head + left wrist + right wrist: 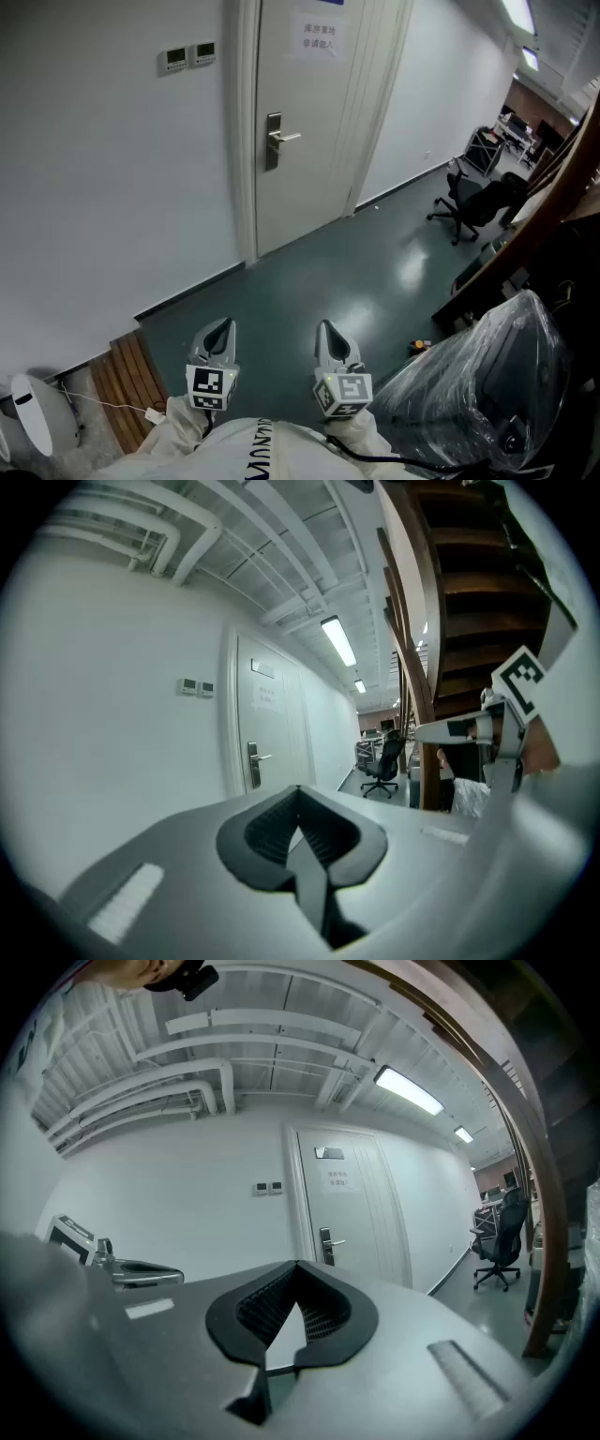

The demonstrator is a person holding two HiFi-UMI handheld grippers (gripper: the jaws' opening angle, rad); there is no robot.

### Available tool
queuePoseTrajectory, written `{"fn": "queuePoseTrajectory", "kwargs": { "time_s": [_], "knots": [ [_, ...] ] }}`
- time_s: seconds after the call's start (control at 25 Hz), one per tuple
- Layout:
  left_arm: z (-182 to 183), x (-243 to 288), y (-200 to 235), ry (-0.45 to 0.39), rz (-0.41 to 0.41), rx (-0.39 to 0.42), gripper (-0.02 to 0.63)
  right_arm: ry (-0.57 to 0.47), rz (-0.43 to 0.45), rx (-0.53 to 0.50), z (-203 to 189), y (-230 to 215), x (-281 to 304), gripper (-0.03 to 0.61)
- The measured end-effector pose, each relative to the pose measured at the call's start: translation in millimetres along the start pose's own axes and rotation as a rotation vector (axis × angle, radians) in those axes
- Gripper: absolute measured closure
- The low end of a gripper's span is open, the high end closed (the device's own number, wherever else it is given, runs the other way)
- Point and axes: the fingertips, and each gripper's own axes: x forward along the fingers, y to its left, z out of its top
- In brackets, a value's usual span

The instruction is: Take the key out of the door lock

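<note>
Facing door (300, 122), L gripper (222, 325), R gripper (327, 328) closed

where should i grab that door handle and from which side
Grip the door handle on its level lever, near the free end to the right of the lock plate. The bar stands off the door, so come straight at the door face and pinch it from above and below.

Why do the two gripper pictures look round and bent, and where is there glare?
Left gripper view: a wide-angle lens leaves black corners and bows the door frame, and the ceiling light is blown out to white. Right gripper view: the same round bending, and its ceiling light glares too. Head view: straighter lines, with a soft sheen on the green floor.
</note>
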Motion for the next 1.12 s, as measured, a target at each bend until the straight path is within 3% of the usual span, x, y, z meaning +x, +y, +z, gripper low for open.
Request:
{"fn": "queuePoseTrajectory", "kwargs": {
  "time_s": [1.12],
  "knots": [
    [-23.8,26.6,-36.5,0.068,0.012,-0.023,0.614,0.031,0.021,0.056,-18.7,-47.4,-3.5,0.577]
  ]
}}
